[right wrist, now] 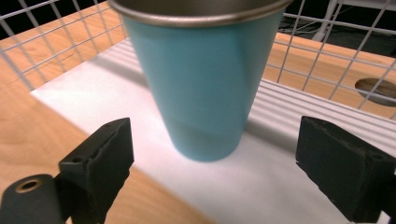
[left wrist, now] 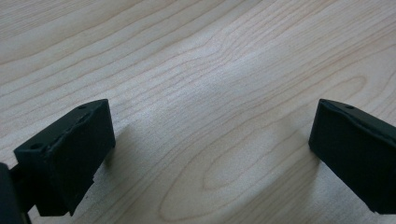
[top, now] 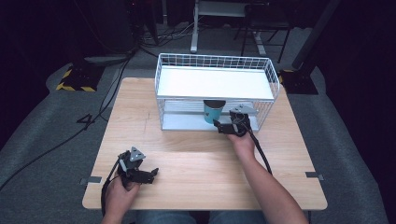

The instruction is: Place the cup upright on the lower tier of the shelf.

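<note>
Your left claw (top: 140, 173) rests low at the near-left of the worktop (top: 187, 154), jaws spread wide over bare wood and holding nothing; its own view looks down on plain grain (left wrist: 210, 93) between the two black pads. It looks parked, with no part in the work for now.

Across the middle of the worktop stands the white wire rack (top: 215, 91), its upper shelf bare. On the lower shelf (top: 187, 122), toward the right, sits the blue cup (top: 213, 112), upright, metal rim up, standing on the white floor of the shelf with wire mesh behind it.

Your right claw (top: 223, 126) is at the rack's open front, just beside the cup, jaws wide and gripping nothing. In the right gripper view the cup (right wrist: 201, 79) stands between the two pads but beyond them, apart from both, and its base sits on the shelf floor (right wrist: 261, 186).

The step in hand, by the look of it, is the reach for the cup on the lower shelf. Next you would need to ease the claw forward until the pads flank the cup's wall, keep clear of the upper shelf, then close evenly so it does not tip.
</note>
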`<state>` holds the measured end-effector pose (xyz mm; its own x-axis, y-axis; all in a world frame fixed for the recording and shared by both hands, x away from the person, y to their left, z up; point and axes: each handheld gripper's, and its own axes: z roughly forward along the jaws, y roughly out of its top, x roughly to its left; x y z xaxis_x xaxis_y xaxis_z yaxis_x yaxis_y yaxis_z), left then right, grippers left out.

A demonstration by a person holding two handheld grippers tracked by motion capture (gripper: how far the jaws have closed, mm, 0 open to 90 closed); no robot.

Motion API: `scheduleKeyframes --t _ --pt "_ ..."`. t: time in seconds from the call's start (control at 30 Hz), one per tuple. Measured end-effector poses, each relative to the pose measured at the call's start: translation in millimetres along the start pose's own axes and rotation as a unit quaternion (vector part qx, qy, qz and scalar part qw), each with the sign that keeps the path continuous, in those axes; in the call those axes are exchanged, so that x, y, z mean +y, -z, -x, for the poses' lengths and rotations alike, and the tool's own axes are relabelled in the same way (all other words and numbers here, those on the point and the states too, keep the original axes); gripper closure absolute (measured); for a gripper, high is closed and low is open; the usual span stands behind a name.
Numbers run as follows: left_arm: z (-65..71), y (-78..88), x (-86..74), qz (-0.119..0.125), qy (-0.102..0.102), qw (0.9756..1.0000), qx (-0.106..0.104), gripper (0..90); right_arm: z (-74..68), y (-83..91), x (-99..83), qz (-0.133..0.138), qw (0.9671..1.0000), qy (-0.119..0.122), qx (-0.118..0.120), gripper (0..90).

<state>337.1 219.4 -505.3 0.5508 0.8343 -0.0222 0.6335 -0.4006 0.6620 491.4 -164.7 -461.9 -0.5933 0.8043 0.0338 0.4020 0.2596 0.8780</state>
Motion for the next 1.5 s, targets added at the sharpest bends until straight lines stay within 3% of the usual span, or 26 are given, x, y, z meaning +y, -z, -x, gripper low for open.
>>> scheduleKeyframes --t 0.3,0.67,0.93,0.97,1.27,1.5 --pt "0.3 -0.1 -0.1 0.001 0.001 1.0 0.0 0.8 -0.8 34.2 -1.2 -0.013 0.9995 0.013 0.025 12.6" --pt "0.4 -0.1 -0.2 0.001 0.001 1.0 0.0 0.8 4.1 71.2 -8.6 -0.017 0.9989 0.007 0.044 12.7" --pt "0.7 -0.3 -0.3 0.004 -0.001 1.0 0.001 1.4 13.5 109.3 -19.9 -0.014 0.9989 0.013 0.044 12.9" --pt "0.7 -0.3 -0.3 0.004 -0.001 1.0 0.001 1.4 16.5 120.3 -22.7 -0.02 0.9988 0.014 0.043 12.9" --pt "1.7 -0.9 0.2 0.003 0.002 1.0 -0.001 1.2 29.0 152.6 -35.2 -0.03 0.9983 0.011 0.048 14.6" --pt "1.6 -0.9 0.8 0.001 0.0 1.0 -0.001 1.1 42.9 177.8 -55.5 -0.038 0.9978 0.008 0.054 15.1"
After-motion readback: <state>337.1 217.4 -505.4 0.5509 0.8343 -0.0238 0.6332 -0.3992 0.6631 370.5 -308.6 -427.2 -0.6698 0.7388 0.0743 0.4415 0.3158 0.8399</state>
